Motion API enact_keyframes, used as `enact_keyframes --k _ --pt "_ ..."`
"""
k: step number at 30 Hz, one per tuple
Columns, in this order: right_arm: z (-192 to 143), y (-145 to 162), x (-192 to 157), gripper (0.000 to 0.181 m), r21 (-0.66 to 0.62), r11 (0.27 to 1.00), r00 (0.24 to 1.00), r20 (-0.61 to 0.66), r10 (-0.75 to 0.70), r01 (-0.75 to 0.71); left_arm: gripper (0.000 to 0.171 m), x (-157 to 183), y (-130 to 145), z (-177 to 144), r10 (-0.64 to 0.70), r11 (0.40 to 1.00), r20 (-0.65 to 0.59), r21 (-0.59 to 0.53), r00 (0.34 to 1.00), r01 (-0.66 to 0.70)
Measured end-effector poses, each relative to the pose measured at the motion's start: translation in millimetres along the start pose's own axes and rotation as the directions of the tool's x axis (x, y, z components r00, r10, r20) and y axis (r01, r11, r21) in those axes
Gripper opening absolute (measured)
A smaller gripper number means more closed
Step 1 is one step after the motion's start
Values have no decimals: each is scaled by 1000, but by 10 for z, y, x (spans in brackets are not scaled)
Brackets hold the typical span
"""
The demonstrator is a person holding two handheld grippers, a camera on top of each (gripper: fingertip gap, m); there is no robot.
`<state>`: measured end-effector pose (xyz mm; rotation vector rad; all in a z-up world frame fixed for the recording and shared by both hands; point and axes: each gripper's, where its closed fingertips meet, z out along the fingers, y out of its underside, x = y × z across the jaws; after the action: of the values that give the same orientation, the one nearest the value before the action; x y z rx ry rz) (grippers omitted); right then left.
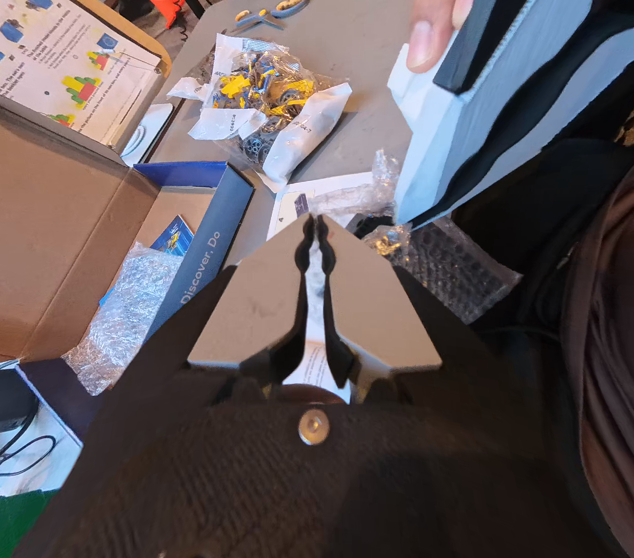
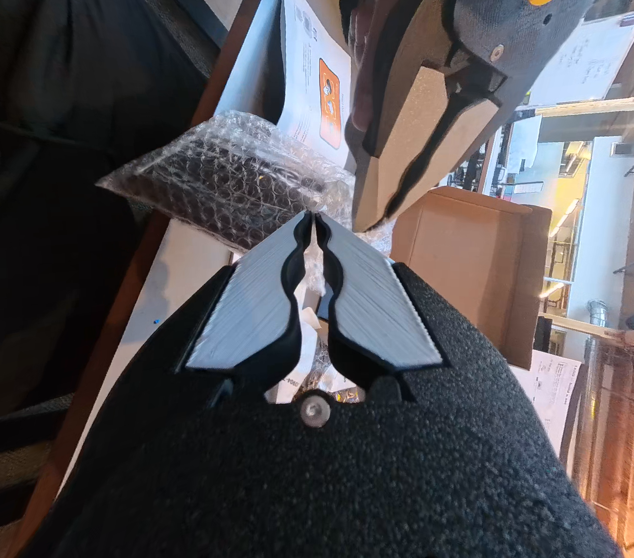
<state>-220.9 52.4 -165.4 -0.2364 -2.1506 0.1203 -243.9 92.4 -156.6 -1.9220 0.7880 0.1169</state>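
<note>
Both claws, left gripper and right gripper, are closed to a hairline and hold nothing, meeting over the bubble-wrapped pack at the table edge, beside an open box.

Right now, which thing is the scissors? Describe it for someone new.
On the grey table, look past the torn plastic bag of yellow and blue parts. The scissors lie flat beyond it, alone, with blue handles padded yellow.

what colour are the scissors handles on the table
Blue with yellow grip insets; the scissors show only in the left wrist view.
</note>
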Motion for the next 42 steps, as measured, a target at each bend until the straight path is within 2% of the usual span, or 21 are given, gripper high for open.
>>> enact_keyframes --k 5,10,16,23,28,33,38,42 --pt "-57 106 104 2 -20 999 999 -34 40 -41 0 -152 -166 -64 -7 998 102 66 995 0" --pt "-53 283 156 4 -58 991 992 -43 116 -119 0 -194 -294 -139 8 996 169 83 986 -22" --pt "10 338 99 9 -71 977 979 10 203 -202 0 -182 -230 -59 -15 999 176 39 984 9" --pt "109 274 46 23 -74 986 988 0 153 -152 0 -182 -239 -81 -90 995 153 47 984 83" --pt "130 315 59 5 -111 986 993 -26 119 -121 0 -186 -228 -82 -81 996 158 41 984 76" --pt "86 270 84 1 -96 994 997 -51 51 -55 0 -144 -139 -77 -65 998 133 -7 989 66" --pt "125 202 -11 1 -87 996 999 -28 -23 21 27 -54 -69 -75 -57 997 84 -50 995 61" --pt "93 87 -24 1 -58 997 998 -24 -50 49 29 -17 -18 -44 6 996 87 -87 996 1"
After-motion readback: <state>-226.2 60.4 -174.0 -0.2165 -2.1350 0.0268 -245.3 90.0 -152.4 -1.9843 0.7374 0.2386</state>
